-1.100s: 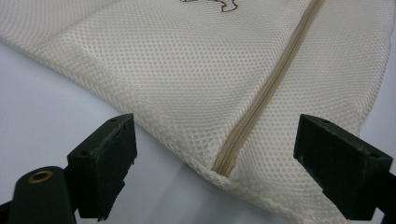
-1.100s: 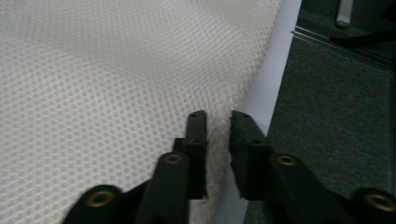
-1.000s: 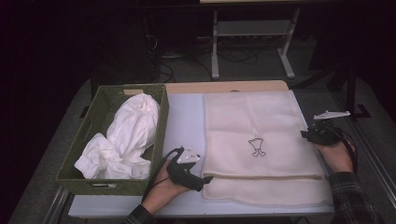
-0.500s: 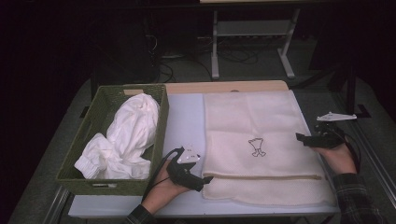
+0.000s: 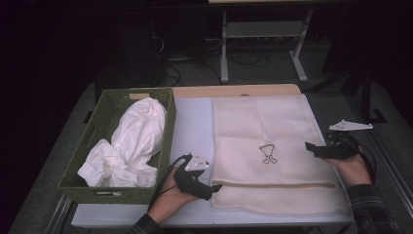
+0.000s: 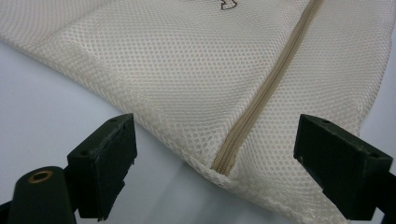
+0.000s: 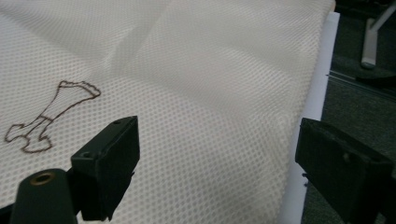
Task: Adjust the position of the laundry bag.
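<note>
Cream mesh laundry bag spread flat on the pale table, zipper running near its close edge. Left gripper parked at the bag's near-left corner, jaws gaping wide with the zipper end between them, pinching nothing. Right gripper hanging over the bag's right edge, jaws just been opening, now wide, empty, mesh underneath. Off to the left, green basket stuffed with white laundry.
</note>
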Motion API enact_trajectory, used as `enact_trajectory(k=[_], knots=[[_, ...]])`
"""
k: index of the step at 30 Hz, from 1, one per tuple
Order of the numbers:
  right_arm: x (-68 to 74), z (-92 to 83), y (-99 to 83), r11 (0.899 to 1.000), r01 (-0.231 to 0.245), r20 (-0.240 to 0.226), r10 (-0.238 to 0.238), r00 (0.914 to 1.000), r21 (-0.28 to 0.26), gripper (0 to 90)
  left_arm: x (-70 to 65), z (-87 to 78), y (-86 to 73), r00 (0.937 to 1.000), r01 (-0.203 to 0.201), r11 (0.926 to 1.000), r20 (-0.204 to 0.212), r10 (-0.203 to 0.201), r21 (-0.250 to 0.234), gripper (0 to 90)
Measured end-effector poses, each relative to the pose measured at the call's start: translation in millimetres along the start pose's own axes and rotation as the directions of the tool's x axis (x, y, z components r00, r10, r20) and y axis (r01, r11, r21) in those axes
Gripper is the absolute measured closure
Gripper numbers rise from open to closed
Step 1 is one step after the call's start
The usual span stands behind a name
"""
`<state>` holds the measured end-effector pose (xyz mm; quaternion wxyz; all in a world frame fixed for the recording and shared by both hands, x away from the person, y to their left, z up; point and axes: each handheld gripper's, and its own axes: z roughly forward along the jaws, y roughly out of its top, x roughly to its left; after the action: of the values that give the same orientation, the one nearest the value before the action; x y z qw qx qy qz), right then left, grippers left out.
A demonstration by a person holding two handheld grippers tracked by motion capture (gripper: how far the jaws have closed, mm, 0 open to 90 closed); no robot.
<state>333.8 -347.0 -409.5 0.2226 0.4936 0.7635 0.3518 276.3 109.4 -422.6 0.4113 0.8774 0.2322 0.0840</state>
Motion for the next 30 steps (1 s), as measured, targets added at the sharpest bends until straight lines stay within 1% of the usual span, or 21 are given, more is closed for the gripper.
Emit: enact_trajectory(k=[4,6,9,12,13,15,16,19,22,23,27,28,30], knots=[[5.2,-2.6,-3.3,1.0,0.014,-0.012,-0.013,0.9998,0.007,13.3,-0.3,0.1,0.0,1.0,-0.001,1.0,-0.002,0.001,0.001,12.7],[9.7,-5.3,-6.3,1.0,0.029,-0.021,-0.029,0.9994,0.01,13.3,-0.2,-0.1,0.1,1.0,-0.001,1.0,-0.003,0.001,0.001,12.8],[12.3,-7.6,-8.1,0.999,0.034,-0.025,-0.034,0.9991,0.009,13.3,-0.3,0.0,0.0,1.0,-0.002,1.0,-0.003,0.002,0.002,12.7],[16.5,-11.2,-11.2,0.999,0.039,-0.038,-0.038,0.9985,0.004,13.3,-0.3,0.1,0.0,1.0,-0.002,1.0,-0.003,0.002,0.003,12.7],[20.2,-13.6,-13.3,0.999,0.047,-0.044,-0.046,0.998,0.005,13.3,-0.2,0.1,0.0,1.0,-0.001,1.0,-0.003,0.001,0.003,12.8],[21.9,-14.5,-14.3,0.999,0.051,-0.047,-0.051,0.9976,0.004,13.3,-0.1,0.3,0.0,1.0,-0.001,1.0,-0.002,0.001,0.002,12.8],[25.3,-16.1,-16.3,0.998,0.057,-0.054,-0.057,0.9969,0.004,13.3,-0.2,0.4,-0.1,1.0,-0.001,1.0,-0.003,0.001,0.002,12.7],[28.4,-17.3,-18.4,0.998,0.066,-0.061,-0.065,0.996,0.007,13.3,-0.3,0.6,-0.1,1.0,-0.001,1.0,-0.003,0.001,0.003,12.7],[33.6,-19.5,-21.1,0.997,0.072,-0.071,-0.072,0.9949,0.008,13.3,-0.2,0.6,-0.1,1.0,-0.001,1.0,-0.004,0.001,0.004,12.7],[36.9,-21.3,-22.9,0.997,0.082,-0.073,-0.082,0.994,0.006,13.3,-0.2,0.8,-0.1,1.0,0.0,1.0,-0.004,0.0,0.004,12.7],[41.8,-24.4,-25.8,0.996,0.09,-0.081,-0.09,0.9927,0.005,13.3,-0.3,0.8,-0.2,1.0,-0.001,1.0,-0.004,0.001,0.004,12.7],[45.1,-26.5,-27.9,0.995,0.095,-0.087,-0.094,0.9917,0.004,13.3,-0.3,0.9,-0.2,1.0,0.0,1.0,-0.004,0.0,0.004,12.7],[46.6,-27.4,-29.1,0.995,0.099,-0.093,-0.099,0.9907,0.003,13.3,-0.4,1.1,-0.2,1.0,0.0,1.0,-0.004,0.0,0.004,12.8]])
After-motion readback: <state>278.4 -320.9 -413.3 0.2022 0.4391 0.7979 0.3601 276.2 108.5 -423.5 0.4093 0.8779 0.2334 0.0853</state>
